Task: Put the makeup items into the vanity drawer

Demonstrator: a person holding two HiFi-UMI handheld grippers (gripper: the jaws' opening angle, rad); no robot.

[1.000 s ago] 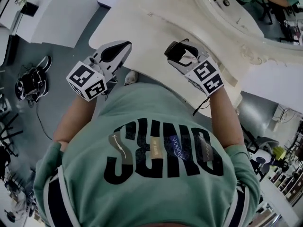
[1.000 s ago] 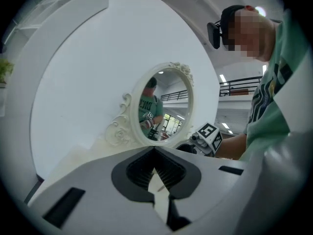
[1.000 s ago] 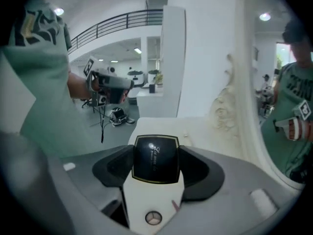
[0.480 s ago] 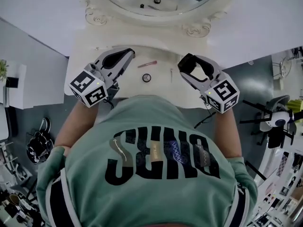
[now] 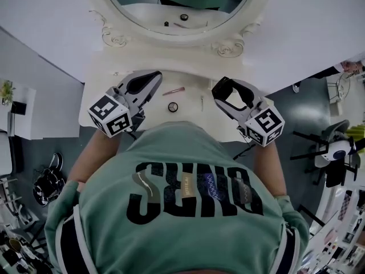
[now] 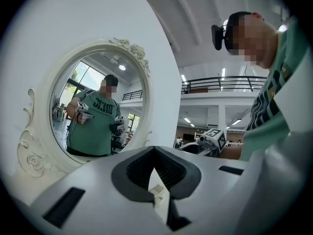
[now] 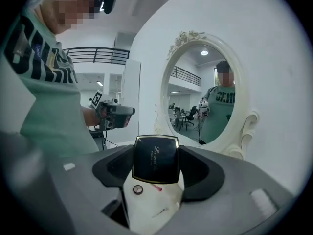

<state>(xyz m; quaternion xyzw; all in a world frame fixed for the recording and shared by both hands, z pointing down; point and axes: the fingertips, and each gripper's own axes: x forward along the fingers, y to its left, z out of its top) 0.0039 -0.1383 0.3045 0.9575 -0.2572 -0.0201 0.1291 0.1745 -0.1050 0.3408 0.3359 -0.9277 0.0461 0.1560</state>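
My right gripper (image 5: 220, 90) hangs over the right half of the white vanity top (image 5: 188, 79), shut on a black square compact (image 7: 156, 158) with a gold rim. My left gripper (image 5: 154, 76) is over the left half, jaws shut together with nothing in them (image 6: 155, 153). Between the two grippers, a pink stick (image 5: 173, 91), a small round item (image 5: 173, 107) and a thin pin (image 5: 202, 100) lie on the top. All three also show below the compact, the round item (image 7: 138, 189) nearest. The person's body hides the vanity's front, and no drawer shows.
An oval mirror (image 5: 177, 4) in an ornate white frame stands at the back of the vanity against a white wall. A dark bag (image 5: 44, 185) lies on the grey floor at the left. An office chair (image 5: 333, 153) stands at the right.
The head view has swung round, so the vanity and mirror now sit centred ahead. Both grippers kept their pose over the top, and the compact stayed in the right one.
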